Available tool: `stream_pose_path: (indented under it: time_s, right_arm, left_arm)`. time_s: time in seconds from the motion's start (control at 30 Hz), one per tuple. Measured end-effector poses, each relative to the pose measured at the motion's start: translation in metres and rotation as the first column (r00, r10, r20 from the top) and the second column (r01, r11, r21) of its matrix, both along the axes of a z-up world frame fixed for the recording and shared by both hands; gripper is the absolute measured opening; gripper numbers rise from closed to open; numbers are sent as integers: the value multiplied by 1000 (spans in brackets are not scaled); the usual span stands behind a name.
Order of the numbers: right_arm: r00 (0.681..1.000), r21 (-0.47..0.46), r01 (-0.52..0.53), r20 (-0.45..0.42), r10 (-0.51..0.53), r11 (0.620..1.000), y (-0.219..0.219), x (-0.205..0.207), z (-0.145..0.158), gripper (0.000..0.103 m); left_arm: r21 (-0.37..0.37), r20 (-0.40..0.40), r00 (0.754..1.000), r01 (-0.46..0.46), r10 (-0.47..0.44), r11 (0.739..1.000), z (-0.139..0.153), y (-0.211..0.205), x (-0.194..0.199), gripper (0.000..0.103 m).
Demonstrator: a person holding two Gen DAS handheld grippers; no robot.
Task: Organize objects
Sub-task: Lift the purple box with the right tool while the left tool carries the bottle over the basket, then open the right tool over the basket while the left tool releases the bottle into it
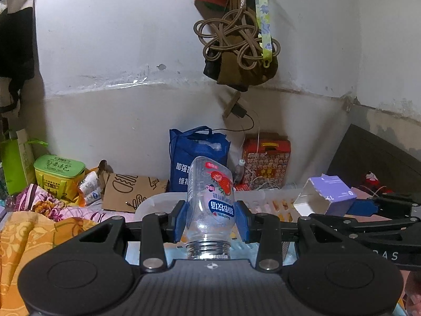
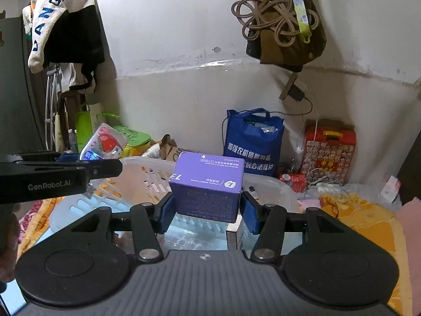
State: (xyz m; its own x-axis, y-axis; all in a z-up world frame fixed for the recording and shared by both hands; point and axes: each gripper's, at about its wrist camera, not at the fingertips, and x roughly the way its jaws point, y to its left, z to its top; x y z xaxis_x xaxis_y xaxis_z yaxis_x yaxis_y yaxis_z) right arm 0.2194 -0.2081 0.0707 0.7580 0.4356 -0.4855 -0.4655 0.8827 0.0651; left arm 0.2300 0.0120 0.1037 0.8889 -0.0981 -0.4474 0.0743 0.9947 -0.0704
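Note:
My left gripper (image 1: 211, 217) is shut on a clear plastic bottle (image 1: 210, 197) with a strawberry label, its open neck toward the camera. The bottle hangs over a white slotted plastic basket (image 1: 158, 201). My right gripper (image 2: 208, 212) is shut on a purple box (image 2: 208, 184), held above the same basket (image 2: 147, 169). In the left wrist view the purple box (image 1: 329, 193) and the right gripper show at the right. In the right wrist view the left gripper's arm and the bottle (image 2: 104, 142) show at the left.
A blue tote bag (image 1: 197, 155), a red patterned box (image 1: 265, 158) and a green lunch bag (image 1: 58, 173) stand by the wall behind the basket. A cardboard piece (image 1: 131, 189) and floral bedding (image 1: 39, 210) lie left. A brown bag with cords (image 1: 236, 52) hangs above.

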Motion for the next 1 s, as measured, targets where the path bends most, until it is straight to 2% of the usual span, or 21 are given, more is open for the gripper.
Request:
stream_pose_path:
  time_s: [0.1,0.13,0.17,0.2,0.23,0.27,0.37,0.53,0.67,0.8,0.9,1.0]
  right_arm:
    - [1000,-3,-8,-6,8,1000,0,3,-3,57]
    - [1000,1,-12,-8,12,1000,0,4,-4,58]
    - [1000,7,-12,-10,13,1000,-1,5,-5,65]
    - [1000,12,-11,-12,11,1000,-2,6,-5,75]
    - [1000,15,-5,-8,5,1000,-3,6,-6,99]
    - [1000,17,6,10,-6,1000,-4,4,-6,103]
    - [998,8,29,46,-30,1000,-6,0,-2,103]
    - [998,33,-3,68,0,999,-10,-13,4,103]
    - [994,-1,-21,109,21,1000,-6,-30,3,103]
    - [991,-92,60,123,-49,994,-5,-52,0,103]
    - [986,-80,118,128,-107,990,-13,-69,-4,103]
    - [983,-75,162,96,-155,984,-17,-83,-7,103]
  left_arm:
    - [-3,-4,1000,9,-9,1000,-3,0,2,44]
    - [1,-4,1000,19,-19,1000,-5,-1,2,52]
    - [4,-4,1000,20,-20,1000,-6,-2,2,64]
    - [6,2,1000,18,-18,1000,-7,-3,2,70]
    - [6,9,1000,20,-20,1000,-7,-4,2,77]
    - [5,10,1000,30,-30,1000,-8,-4,1,81]
    - [-5,11,999,38,-38,999,-9,-3,0,89]
    - [1,39,999,-4,4,1000,-9,2,-8,103]
    - [36,75,996,-43,41,998,-5,3,-22,103]
    - [52,88,995,-61,56,997,-3,6,-35,103]
    - [89,81,995,-61,54,994,-5,5,-46,103]
    - [123,96,993,-74,62,990,-9,2,-63,103]
